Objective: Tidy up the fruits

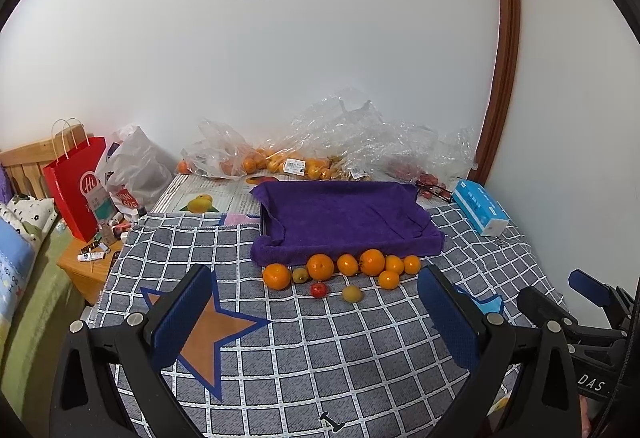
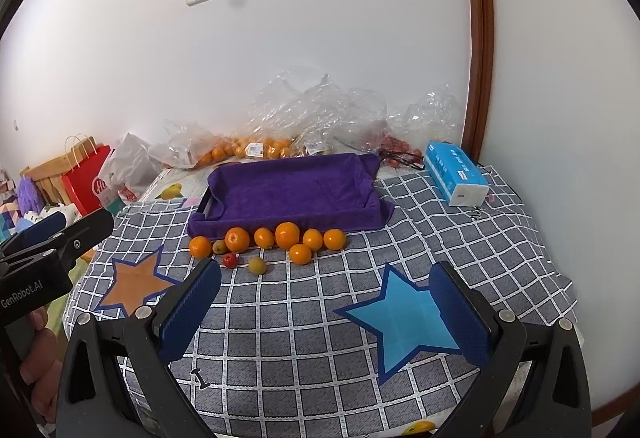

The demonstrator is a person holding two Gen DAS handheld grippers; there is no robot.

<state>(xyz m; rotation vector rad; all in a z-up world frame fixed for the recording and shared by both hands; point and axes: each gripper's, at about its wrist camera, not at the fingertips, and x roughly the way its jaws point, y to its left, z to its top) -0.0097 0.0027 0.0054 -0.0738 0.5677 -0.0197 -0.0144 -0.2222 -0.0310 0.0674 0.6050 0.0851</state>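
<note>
Several oranges (image 1: 320,266) (image 2: 287,235) lie in a row on the checked cloth, right against the front edge of a tray lined with a purple towel (image 1: 344,218) (image 2: 296,190). In front of the row lie a small red fruit (image 1: 319,289) (image 2: 230,260) and two yellow-green fruits (image 1: 352,293) (image 2: 257,265). My left gripper (image 1: 316,312) is open, well short of the fruit, with nothing between its blue pads. My right gripper (image 2: 326,308) is open too, over the cloth near a blue star, holding nothing.
Plastic bags with more oranges (image 1: 276,162) (image 2: 248,148) lie along the wall behind the tray. A blue tissue pack (image 1: 480,206) (image 2: 456,174) sits at the right. A red paper bag (image 1: 76,186) and a wooden nightstand (image 1: 86,266) stand at the left. A person's hand (image 2: 38,354) holds the left gripper.
</note>
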